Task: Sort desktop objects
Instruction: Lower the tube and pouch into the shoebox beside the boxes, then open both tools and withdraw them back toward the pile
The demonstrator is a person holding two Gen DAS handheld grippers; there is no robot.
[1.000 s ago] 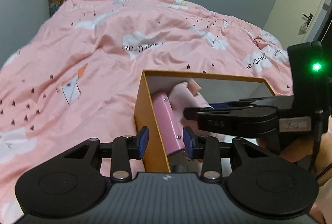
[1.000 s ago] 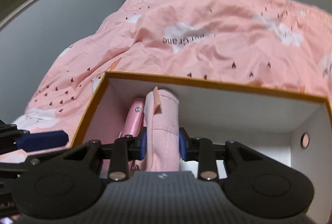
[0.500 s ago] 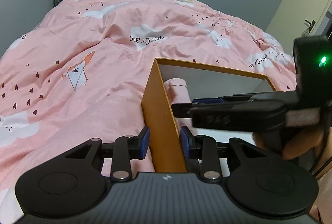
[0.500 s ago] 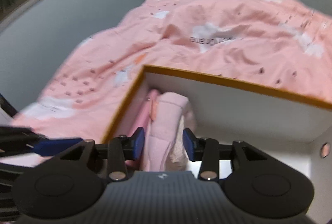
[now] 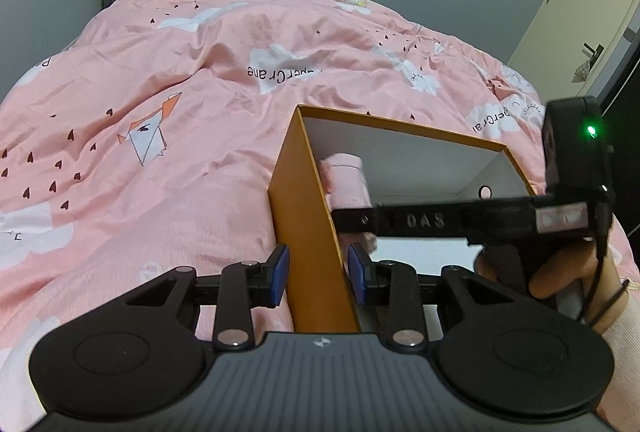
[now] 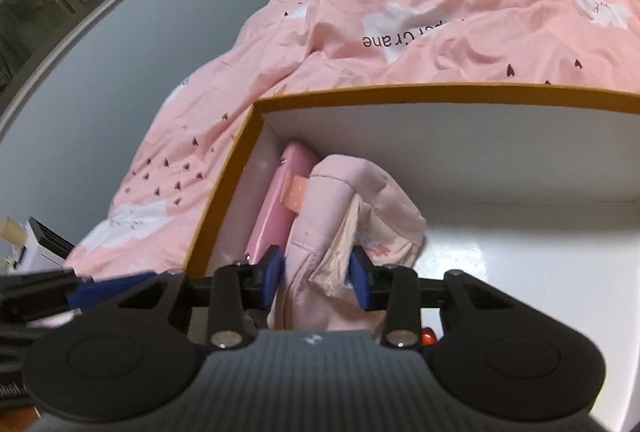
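— Two bits of writing: "DAS" on the right gripper [image 5: 360, 228], "Crane" upside down on the pink quilt [image 5: 160, 104].

— Grips?

— Left gripper [image 5: 318, 280] straddles the orange cardboard box's [image 5: 308, 232] wall, pads barely touching it. Right one's jaws are closing around the pale pink fabric pouch [image 6: 340, 200].

— Pouch lies how?

— In the box's nine o'clock corner, long axis toward twelve, beside a glossy pink case [image 6: 276, 208].

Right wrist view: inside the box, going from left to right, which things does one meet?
Orange left wall of the box → pink hard case → soft pink pouch, between the closing jaws of the right gripper → bare white floor of the box.
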